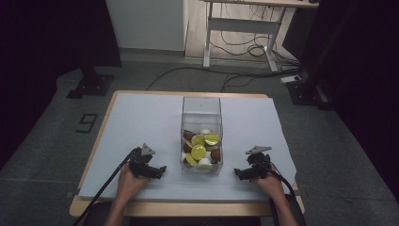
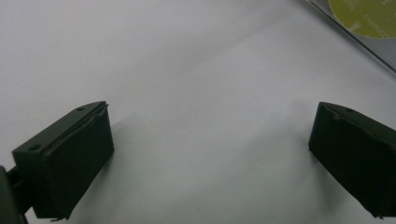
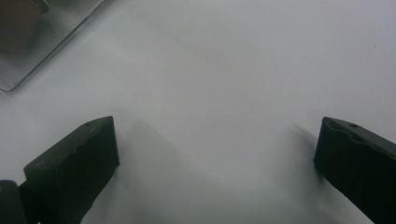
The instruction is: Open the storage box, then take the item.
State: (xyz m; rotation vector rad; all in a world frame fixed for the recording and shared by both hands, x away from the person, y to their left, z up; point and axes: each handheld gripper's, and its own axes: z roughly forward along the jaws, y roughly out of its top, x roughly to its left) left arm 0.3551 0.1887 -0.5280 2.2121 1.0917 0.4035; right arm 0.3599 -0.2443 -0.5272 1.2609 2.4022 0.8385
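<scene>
While both hands are resting low in the high view, the clear box (image 1: pixel 201 123) of coffee capsules (image 1: pixel 198 151) is standing at centre frame between them, so 2 level, even approaches toward its side walls would likely serve best, with contact low to avoid tipping it. At lower left, the left gripper (image 1: pixel 160 170) is holding its jaws spread wide over the white sheet (image 1: pixel 141 122), gripping nothing. At lower right, the right gripper (image 1: pixel 239 174) is doing likewise, its jaws wide apart and empty, near the box.
</scene>
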